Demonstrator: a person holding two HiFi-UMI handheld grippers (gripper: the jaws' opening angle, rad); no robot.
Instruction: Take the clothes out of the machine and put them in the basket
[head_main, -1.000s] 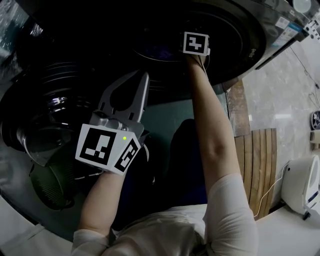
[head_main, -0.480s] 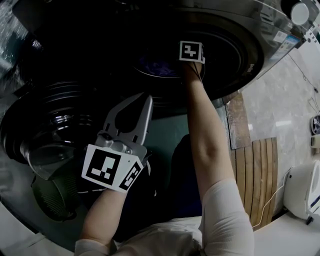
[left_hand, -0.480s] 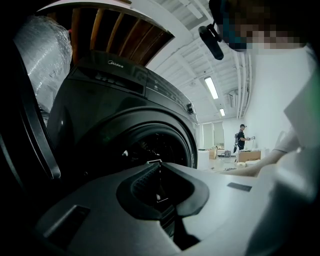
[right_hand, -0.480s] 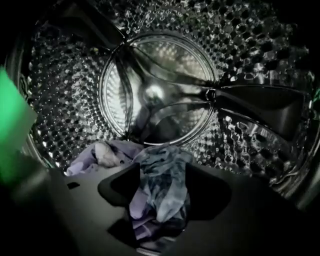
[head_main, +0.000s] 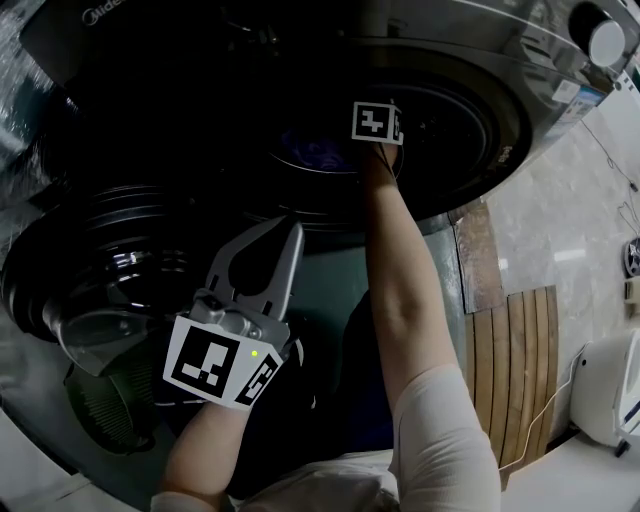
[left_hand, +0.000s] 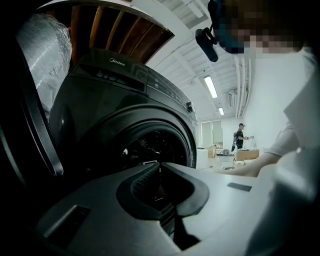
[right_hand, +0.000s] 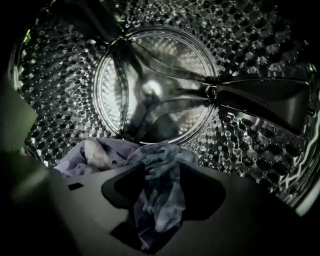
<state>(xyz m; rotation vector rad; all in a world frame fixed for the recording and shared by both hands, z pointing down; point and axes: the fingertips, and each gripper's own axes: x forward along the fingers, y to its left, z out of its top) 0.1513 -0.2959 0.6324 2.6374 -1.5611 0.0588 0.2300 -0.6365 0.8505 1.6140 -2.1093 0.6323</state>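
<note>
The dark washing machine (head_main: 470, 60) stands open, its round door (head_main: 100, 270) swung out to the left. My right gripper (right_hand: 162, 172) reaches into the steel drum; the head view shows only its marker cube (head_main: 375, 122) at the opening. Its jaws have just been closing and now pinch a mottled blue cloth (right_hand: 162, 200) that runs through the gap. A pale lilac garment (right_hand: 95, 155) lies on the drum floor just left of it. My left gripper (head_main: 290, 232) hovers outside below the opening, shut and holding nothing. A dark green mesh basket (head_main: 110, 400) sits under the door.
A drum paddle (right_hand: 260, 100) juts in at the right of the drum. A wooden slat mat (head_main: 520, 350) and a white appliance (head_main: 610, 390) lie on the floor to the right. A person (left_hand: 240, 137) stands far off in the room.
My right hand has pushed a little further into the drum, its marker cube shifting left in the head view. The left gripper has stayed where it was.
</note>
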